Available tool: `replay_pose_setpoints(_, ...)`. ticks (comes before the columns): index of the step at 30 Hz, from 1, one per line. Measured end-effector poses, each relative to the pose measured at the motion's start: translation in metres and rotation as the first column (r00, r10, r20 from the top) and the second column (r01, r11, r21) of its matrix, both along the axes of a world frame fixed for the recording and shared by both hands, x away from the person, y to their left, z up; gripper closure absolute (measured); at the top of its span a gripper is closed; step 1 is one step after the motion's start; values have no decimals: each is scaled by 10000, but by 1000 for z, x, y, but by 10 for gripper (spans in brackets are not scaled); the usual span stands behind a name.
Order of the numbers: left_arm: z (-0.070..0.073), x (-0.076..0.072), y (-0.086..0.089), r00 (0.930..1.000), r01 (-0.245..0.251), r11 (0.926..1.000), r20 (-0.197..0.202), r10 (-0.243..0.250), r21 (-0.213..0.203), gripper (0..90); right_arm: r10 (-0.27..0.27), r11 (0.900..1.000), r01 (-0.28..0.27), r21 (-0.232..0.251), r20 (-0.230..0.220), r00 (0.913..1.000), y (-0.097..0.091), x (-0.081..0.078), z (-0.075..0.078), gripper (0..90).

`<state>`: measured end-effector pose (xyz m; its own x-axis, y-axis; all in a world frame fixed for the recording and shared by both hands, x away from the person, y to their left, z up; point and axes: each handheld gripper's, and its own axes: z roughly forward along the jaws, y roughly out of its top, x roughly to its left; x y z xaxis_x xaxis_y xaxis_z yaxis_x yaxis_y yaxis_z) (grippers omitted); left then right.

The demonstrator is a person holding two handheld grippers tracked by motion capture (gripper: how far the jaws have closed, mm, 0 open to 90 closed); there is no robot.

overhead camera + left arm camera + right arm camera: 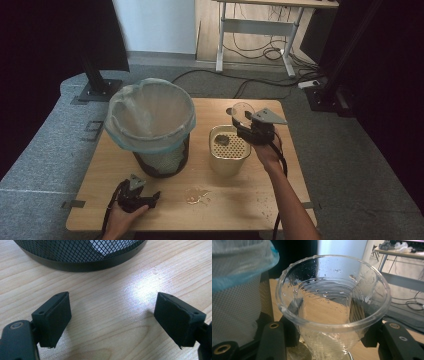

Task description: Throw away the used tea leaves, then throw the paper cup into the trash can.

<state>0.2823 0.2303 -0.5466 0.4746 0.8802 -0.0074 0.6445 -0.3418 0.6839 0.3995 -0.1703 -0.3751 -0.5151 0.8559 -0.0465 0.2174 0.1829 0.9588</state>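
Grey carpet floor (345,150) all around a light wooden counter (150,210) with rounded corners. Behind it, a pale wall (155,25) and a white-legged desk (260,37), with black cables (260,52) looped beneath and trailing over the carpet. Dark curtains (45,45) at both sides, a black stand base (100,90) at the left. Dim overall, with one bright glare patch on the wood grain (142,287).

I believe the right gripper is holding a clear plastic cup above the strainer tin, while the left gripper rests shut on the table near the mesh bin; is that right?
Nearly. The left gripper is not shut: the left gripper view shows its jaws standing wide apart over bare table, nothing between them. The rest holds: the right gripper grips the clear plastic cup above the strainer tin, and the left rests near the mesh bin.
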Motion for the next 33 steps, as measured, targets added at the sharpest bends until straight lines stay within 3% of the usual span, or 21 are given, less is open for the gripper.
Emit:
replay_pose_setpoints(6,0,0,0,10000,1,10000,2,-1,1,137,-105,9996,108,270,-118,9999,-4,1,1,452)
replay_pose_setpoints(9,0,0,0,10000,14,10000,-1,-14,-1,137,-63,9996,61,265,89,9999,-3,1,3,452)
replay_pose_setpoints(20,0,1,0,10000,17,10000,-10,-17,11,134,29,9980,-65,623,565,9984,11,0,36,450)
replay_pose_setpoints(27,0,1,0,10000,8,10000,2,-8,5,135,451,9914,-544,1191,797,9958,32,1,61,449)
replay_pose_setpoints(33,0,1,0,10000,34,10000,6,-34,18,135,1031,9804,-1163,1588,890,9907,64,0,82,447)
